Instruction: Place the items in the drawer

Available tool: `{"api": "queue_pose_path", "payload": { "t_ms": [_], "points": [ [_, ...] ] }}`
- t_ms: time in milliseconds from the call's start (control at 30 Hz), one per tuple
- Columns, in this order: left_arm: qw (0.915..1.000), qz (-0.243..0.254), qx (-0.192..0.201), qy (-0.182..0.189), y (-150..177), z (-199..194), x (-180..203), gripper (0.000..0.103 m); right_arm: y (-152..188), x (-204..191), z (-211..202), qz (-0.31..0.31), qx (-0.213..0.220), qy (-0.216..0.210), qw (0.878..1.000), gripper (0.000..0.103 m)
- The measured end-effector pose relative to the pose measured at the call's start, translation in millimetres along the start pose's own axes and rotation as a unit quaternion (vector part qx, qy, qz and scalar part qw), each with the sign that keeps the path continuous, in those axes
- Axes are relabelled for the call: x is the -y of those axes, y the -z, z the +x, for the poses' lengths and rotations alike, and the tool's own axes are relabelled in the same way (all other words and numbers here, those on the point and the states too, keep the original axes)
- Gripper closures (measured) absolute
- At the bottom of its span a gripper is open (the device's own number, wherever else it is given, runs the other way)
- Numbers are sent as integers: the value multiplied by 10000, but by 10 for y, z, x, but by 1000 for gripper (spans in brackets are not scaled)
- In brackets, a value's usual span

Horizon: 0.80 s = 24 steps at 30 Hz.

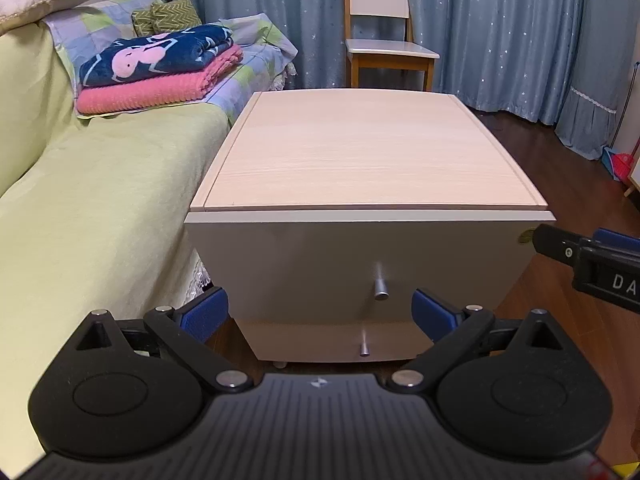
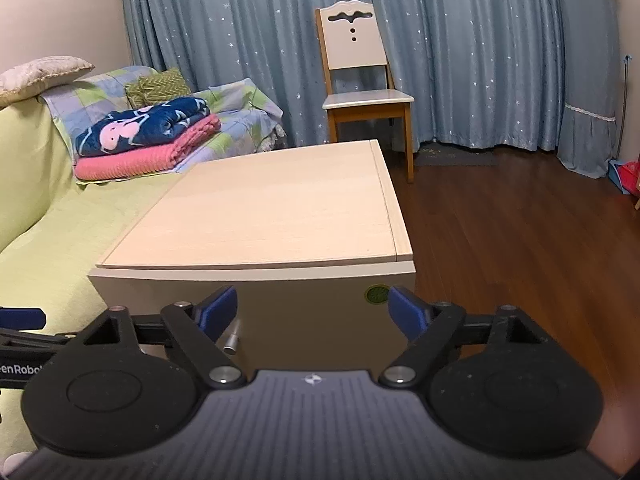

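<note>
The pale wooden bedside cabinet (image 1: 368,160) stands beside the green-covered sofa (image 1: 100,184), both drawers closed; the upper drawer's metal knob (image 1: 381,282) faces the left gripper (image 1: 320,316), fingers apart and empty. The right gripper (image 2: 312,316), marked "DA", is likewise spread near a green round sticker (image 2: 376,294), its writing unreadable.

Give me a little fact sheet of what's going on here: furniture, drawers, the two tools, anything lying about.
cabinet: pale wood-topped white bedside cabinet, beside the sofa
drawers: two, both shut, each with a silver metal knob
left tool: left tool open, facing the upper knob, holding nothing
right tool: right tool open, holding nothing
sofa: green-covered sofa with folded navy and pink blankets
behind: white-and-wood chair, blue starred curtains
</note>
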<state>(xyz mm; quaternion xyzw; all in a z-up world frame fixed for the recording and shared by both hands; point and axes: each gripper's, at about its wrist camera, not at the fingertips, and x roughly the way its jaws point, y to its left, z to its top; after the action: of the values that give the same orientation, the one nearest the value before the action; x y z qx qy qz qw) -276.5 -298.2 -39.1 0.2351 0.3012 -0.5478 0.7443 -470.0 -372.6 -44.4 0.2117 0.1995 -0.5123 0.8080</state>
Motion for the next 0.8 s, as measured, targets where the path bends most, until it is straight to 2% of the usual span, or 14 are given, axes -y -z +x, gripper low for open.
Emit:
{"api": "queue_pose_path", "payload": {
  "t_ms": [367,600,800],
  "points": [
    [10000,-48,-4,-75,121,-438,102,4,-109,61,-365,-122,-18,-172,9998,8],
    [9999,-43,21,-137,224,-563,164,4,-34,148,-474,-193,-164,-191,9995,1],
    [9998,-151,21,-149,288,-624,154,4,61,236,-519,-224,-366,-119,9990,1]
  ]
}}
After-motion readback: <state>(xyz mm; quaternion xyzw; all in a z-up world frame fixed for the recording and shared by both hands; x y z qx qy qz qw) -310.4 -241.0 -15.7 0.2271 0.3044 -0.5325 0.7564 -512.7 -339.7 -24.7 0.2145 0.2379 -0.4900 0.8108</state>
